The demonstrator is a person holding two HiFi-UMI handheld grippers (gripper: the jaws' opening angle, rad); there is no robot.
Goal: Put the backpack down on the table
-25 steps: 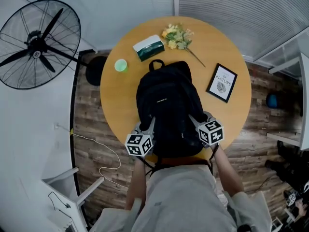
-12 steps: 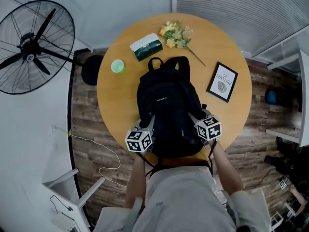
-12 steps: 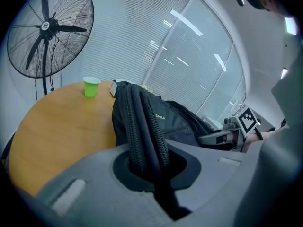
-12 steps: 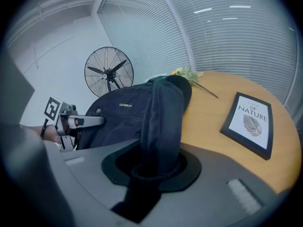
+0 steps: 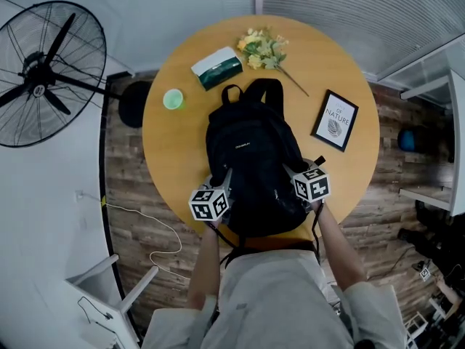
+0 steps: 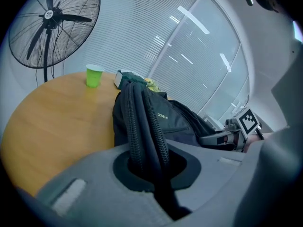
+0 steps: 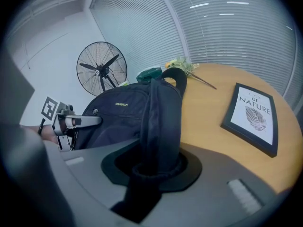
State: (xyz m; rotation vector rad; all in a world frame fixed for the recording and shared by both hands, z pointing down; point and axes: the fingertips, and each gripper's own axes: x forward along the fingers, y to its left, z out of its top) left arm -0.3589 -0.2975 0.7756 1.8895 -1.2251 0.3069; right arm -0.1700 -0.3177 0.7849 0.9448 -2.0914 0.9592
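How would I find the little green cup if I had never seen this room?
Start at the round wooden table with the black backpack at its middle. Go to the table's edge on the side of the big standing fan: the cup stands there, just apart from a green-and-white box. It is the only small, bright lime-green thing on the table.

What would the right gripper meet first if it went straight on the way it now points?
The black backpack that the right gripper holds in its jaws; beyond it, probably the table.
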